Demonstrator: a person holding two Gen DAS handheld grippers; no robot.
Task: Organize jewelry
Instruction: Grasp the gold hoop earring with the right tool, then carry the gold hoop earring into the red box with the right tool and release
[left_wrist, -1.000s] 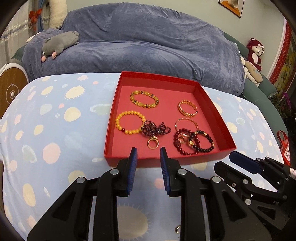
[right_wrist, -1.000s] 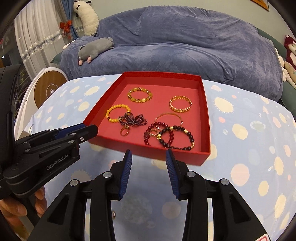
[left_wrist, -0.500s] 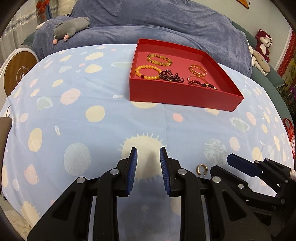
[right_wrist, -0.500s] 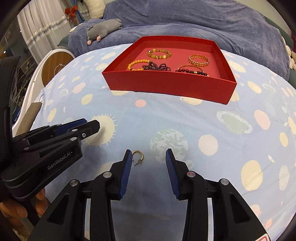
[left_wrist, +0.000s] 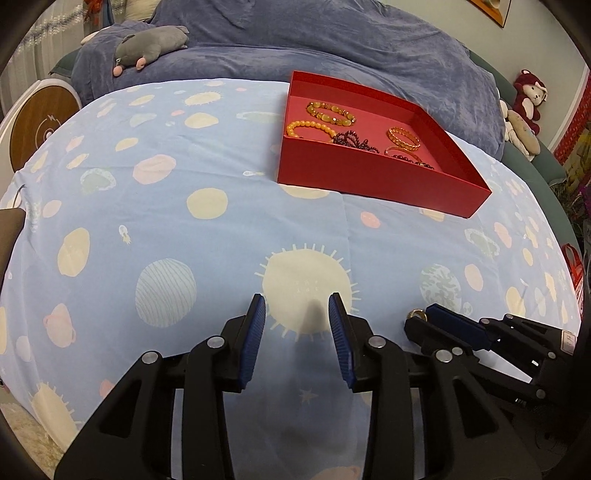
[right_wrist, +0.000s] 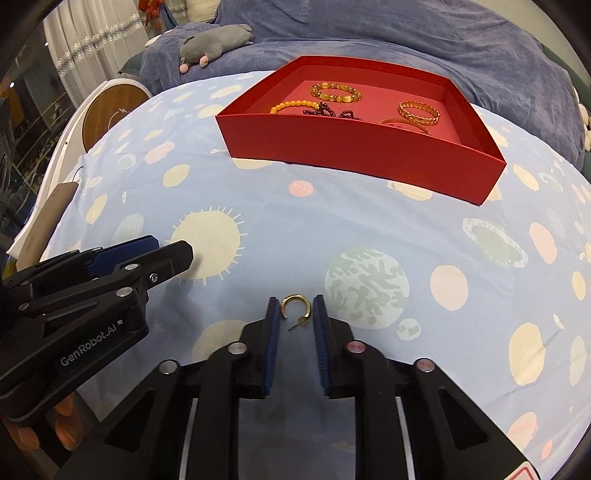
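One loose piece is what we're after here: a small gold hoop earring (right_wrist: 295, 308) lying flat on the spotted blue tablecloth (right_wrist: 332, 229), well short of the red tray (right_wrist: 362, 155) where the rest of the jewelry already sits. Our right gripper (right_wrist: 294, 314) has its blue pads either side of the earring, close to it but not pinched shut yet, so it's open with the hoop sitting in the gap. For a clean grab we'd say keep the tips right down at cloth level and square to the hoop, then close slowly so the pads catch the ring across its width rather than flicking it out forward; the little post sticking off it nearer us could snag or twist it, and pinching too low might bunch the cloth in with it. Our left gripper (left_wrist: 296, 312) hovers over the cloth beside the right one, nearer us than the tray, jaws apart and holding nothing. Past the tray there's a blue blanket (left_wrist: 295, 48) with a grey plush toy (left_wrist: 147, 46) on it.
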